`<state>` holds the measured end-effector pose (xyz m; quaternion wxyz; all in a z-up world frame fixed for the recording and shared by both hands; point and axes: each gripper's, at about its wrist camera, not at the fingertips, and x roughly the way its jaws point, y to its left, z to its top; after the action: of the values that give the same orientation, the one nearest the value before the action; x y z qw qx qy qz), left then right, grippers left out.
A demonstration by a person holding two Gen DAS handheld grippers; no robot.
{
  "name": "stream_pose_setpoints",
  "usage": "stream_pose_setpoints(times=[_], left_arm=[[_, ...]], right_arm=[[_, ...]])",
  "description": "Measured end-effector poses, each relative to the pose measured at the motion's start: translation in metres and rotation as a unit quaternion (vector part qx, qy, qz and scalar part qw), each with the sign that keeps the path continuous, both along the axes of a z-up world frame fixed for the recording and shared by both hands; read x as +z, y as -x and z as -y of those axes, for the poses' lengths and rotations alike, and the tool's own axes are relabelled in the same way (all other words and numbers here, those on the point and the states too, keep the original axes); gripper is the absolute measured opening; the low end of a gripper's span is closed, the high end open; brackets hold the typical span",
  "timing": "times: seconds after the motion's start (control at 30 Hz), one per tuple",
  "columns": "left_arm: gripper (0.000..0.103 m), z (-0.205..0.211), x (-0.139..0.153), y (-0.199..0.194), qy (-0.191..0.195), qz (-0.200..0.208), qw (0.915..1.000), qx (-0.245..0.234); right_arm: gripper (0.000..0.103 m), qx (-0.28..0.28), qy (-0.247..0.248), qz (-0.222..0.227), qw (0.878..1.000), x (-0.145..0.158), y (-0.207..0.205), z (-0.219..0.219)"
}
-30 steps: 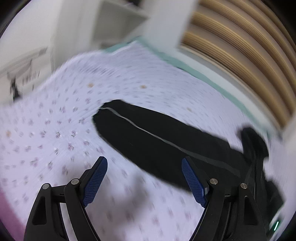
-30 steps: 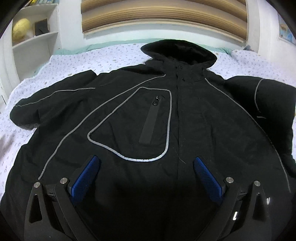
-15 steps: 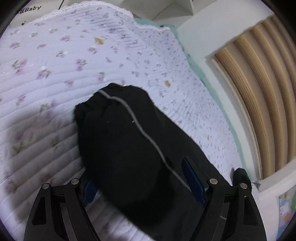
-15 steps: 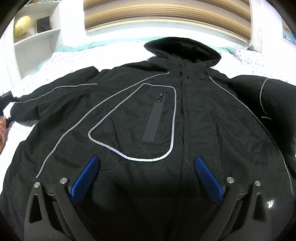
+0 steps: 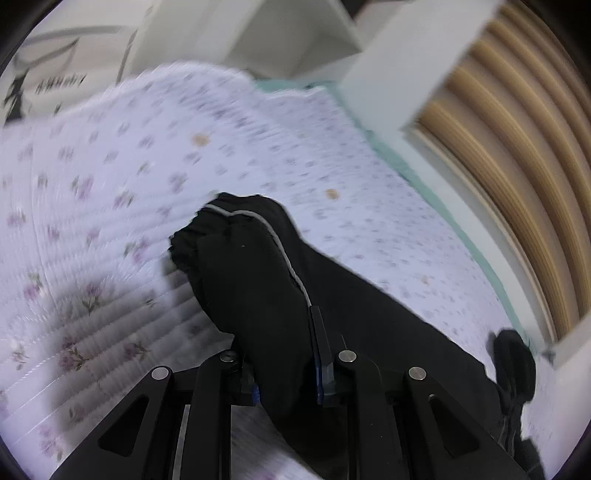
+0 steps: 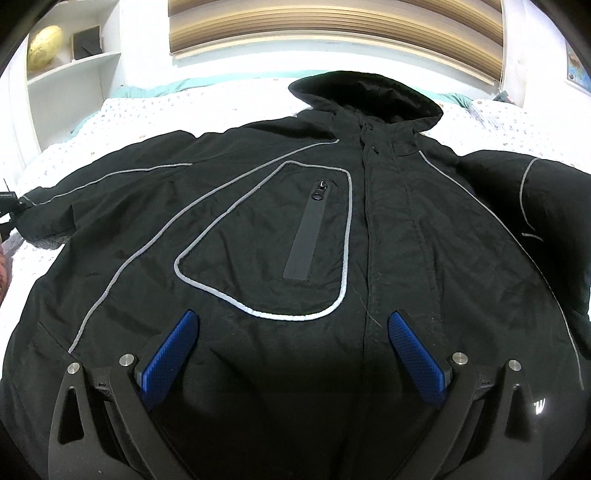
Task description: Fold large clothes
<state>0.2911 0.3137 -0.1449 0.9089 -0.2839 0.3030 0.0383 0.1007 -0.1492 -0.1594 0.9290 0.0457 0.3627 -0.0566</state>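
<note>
A: Jacket [image 6: 295,229], black, hooded, grey reflective piping. Lies front-up and spread flat on the floral quilt [image 5: 110,177] of the bed, hood [image 6: 365,96] toward the slatted headboard [image 6: 332,29].

B: Left gripper [image 5: 288,365]?

A: Clamped on the sleeve [image 5: 251,266] near the cuff. Fabric bunches between the jaws; cuff end sticks out past them. Left view is motion-blurred, so whether the cuff is clear of the quilt, cannot tell.

B: Right gripper [image 6: 291,350]?

A: Jaws wide apart, holding nothing. Poised low over the front panel, just below the piped chest pocket [image 6: 280,240]. Blue pads [image 6: 170,354] visible, bare.

B: Handling?

A: Judged only: padded shell, soft and bulky, heavier than a shirt. Outer cloth looks smooth, likely slippery under the pads. Folds will probably spring back, so a crease wants pressing down.

B: Where to grip?

A: Cuffs, hem corners, shoulder seams, where layers stack and give the pads bite. Avoid pinching a single flat layer mid-panel. Other sleeve [image 6: 546,206] lies at the right edge, untouched.

B: Progress?

A: Early, by my reading. Body is unfolded; first sleeve is only just in hand.
</note>
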Motion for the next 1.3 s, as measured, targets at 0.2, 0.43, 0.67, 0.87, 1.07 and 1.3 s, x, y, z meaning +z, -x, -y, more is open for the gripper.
stream_pose_setpoints(times=[0.2, 0.43, 0.67, 0.87, 1.07, 1.3], left_arm=[[0.019, 0.074, 0.081, 0.034, -0.065, 0.059, 0.9929, -0.08], [0.019, 0.236, 0.149, 0.069, -0.1, 0.095, 0.9564, -0.257], [0.02, 0.39, 0.1, 0.065, -0.115, 0.014, 0.9115, -0.395], [0.021, 0.457, 0.012, 0.053, -0.146, -0.101, 0.8814, -0.438], [0.038, 0.455, 0.003, 0.044, -0.134, -0.173, 0.8622, -0.457], [0.04, 0.437, 0.066, 0.049, -0.062, -0.266, 0.8592, -0.432]], right_arm=[[0.103, -0.017, -0.001, 0.01, 1.0, 0.005, 0.006, 0.004], [0.103, -0.055, -0.034, 0.073, 0.995, 0.045, 0.059, 0.024], [0.103, -0.089, -0.011, 0.112, 0.99, 0.095, 0.113, 0.069], [0.103, -0.066, 0.004, 0.063, 0.996, 0.093, 0.123, 0.083], [0.103, -0.063, 0.017, 0.006, 0.998, 0.074, 0.11, 0.086], [0.103, -0.023, -0.064, -0.047, 0.997, 0.074, 0.087, 0.096]])
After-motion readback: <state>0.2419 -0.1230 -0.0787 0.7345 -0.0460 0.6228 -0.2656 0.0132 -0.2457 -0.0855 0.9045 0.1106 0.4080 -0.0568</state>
